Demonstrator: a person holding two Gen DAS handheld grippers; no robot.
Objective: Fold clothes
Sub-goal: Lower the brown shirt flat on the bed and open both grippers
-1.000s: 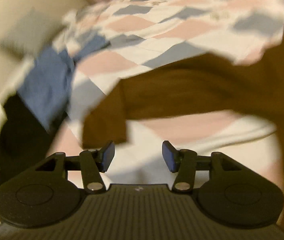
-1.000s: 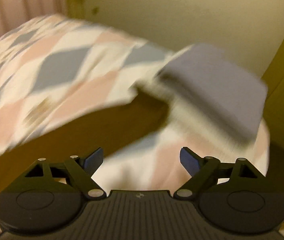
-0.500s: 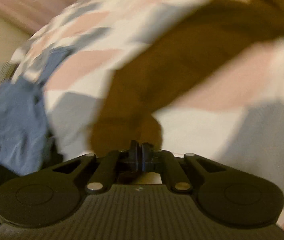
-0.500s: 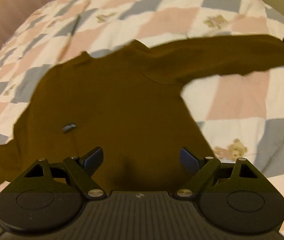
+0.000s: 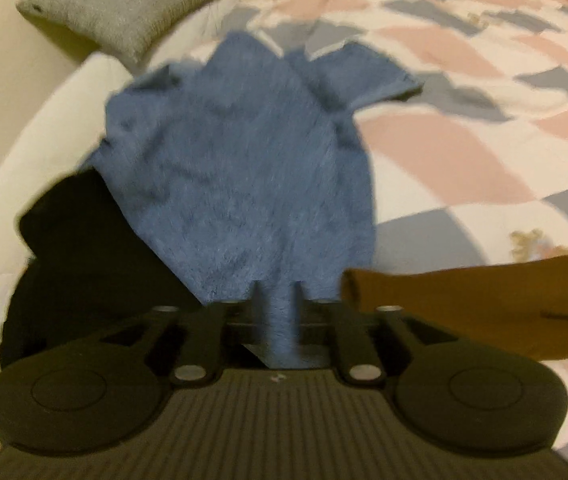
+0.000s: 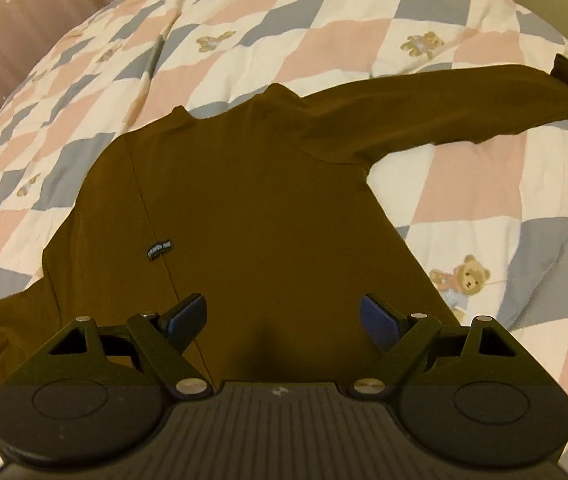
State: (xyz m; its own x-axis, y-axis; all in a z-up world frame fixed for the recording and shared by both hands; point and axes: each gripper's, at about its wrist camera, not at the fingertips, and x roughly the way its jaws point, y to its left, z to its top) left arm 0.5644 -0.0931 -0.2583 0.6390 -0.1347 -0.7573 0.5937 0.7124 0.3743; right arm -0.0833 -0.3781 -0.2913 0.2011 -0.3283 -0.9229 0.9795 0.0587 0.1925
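A brown long-sleeved top (image 6: 251, 200) lies spread flat on the checked quilt (image 6: 324, 12), one sleeve stretched to the right. My right gripper (image 6: 282, 318) is open and empty just above its lower body. In the left wrist view, my left gripper (image 5: 276, 300) is nearly shut, with blue cloth showing between its fingers; a blue T-shirt (image 5: 243, 160) lies right ahead of it. The brown sleeve end (image 5: 464, 304) lies to its right, apart from the fingers.
A black garment (image 5: 83, 260) lies left of the blue T-shirt. A grey cushion (image 5: 119, 4) and a white pillow (image 5: 23, 180) sit at the bed's left edge. A pink curtain (image 6: 23, 12) hangs beyond the quilt.
My left gripper shut near the brown sleeve end, then swung left to the blue T-shirt; the sleeve now lies apart. My right gripper turned from the cushion to over the brown top, staying open.
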